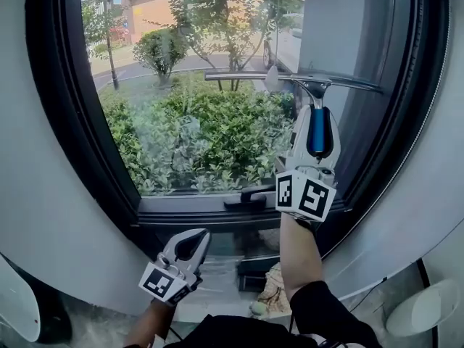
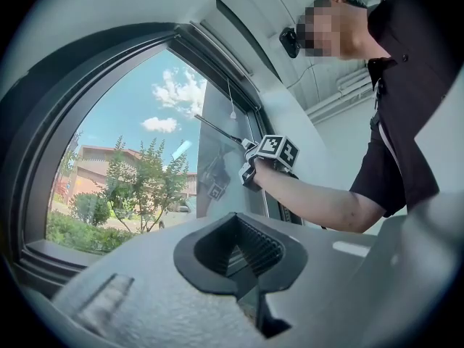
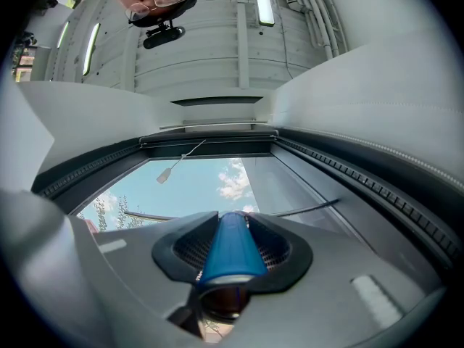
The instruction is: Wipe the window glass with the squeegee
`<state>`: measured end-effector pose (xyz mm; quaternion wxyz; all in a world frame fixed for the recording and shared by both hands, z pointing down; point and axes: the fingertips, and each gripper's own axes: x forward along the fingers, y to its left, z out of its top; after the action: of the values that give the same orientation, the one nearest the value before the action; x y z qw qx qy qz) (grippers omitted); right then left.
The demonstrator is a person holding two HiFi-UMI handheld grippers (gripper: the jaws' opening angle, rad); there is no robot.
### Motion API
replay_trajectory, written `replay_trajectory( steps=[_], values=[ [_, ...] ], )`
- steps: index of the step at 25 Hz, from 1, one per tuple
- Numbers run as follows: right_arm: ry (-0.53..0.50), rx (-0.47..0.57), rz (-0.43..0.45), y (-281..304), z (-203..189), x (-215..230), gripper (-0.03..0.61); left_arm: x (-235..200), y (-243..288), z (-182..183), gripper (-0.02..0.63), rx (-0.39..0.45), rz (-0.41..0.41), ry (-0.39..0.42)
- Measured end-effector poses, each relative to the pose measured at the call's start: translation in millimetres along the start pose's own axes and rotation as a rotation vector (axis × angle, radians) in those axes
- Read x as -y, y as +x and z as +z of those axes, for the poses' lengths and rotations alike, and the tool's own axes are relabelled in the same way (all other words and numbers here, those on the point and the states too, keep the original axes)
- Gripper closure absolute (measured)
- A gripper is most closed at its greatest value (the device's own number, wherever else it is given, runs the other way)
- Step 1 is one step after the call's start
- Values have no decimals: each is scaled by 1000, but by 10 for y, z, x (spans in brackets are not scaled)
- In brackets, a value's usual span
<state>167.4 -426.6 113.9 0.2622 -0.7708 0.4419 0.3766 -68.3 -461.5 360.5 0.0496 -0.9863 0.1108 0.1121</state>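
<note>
Bright daylight floods through the window glass (image 1: 203,122); the room stays dimmer (fisheye bending, dark corners throughout).

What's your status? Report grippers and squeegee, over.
Right gripper shut on squeegee, blade up at window glass. Left gripper shut, empty, low. Nothing blocking.

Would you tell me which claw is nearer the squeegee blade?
Right. The right claw grips the blue handle below the squeegee blade; the left claw hangs empty, down under the sill.
</note>
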Motion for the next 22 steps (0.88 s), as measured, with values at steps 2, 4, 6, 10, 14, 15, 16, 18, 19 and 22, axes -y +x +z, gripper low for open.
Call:
replay_trajectory(
  steps=[2, 4, 6, 10, 14, 15, 16, 18, 19, 22],
  values=[
    [-2, -5, -1, -23, -10, 4, 445, 4, 8, 3, 613, 0, -4, -3],
    [-5, -8, -3, -63, -27, 11, 445, 8, 17, 9, 614, 2, -7, 0],
    [-7, -14, -2, -101, -53, 12, 445, 3, 22, 4, 614, 3, -8, 3],
    [-13, -20, 1, -138, -81, 10, 445, 1, 34, -30, 614, 4, -9, -6],
    [-15, -27, 1, -179, -100, 11, 445, 16, 53, -55, 614, 3, -19, -13],
    [-14, -30, 0, -197, -111, 9, 445, 16, 59, -58, 614, 3, -21, -14],
    [-13, -32, -1, -214, -124, 8, 445, 17, 64, -62, 613, 3, -23, -15],
    [-13, -36, -1, -236, -138, 13, 445, 22, 78, -75, 614, 0, -26, -18],
    [-13, -37, -2, -240, -138, 16, 445, 27, 87, -80, 614, -2, -28, -19],
    [-16, -36, -10, -249, -144, 16, 445, 39, 111, -93, 614, -6, -36, -22]
  ],
)
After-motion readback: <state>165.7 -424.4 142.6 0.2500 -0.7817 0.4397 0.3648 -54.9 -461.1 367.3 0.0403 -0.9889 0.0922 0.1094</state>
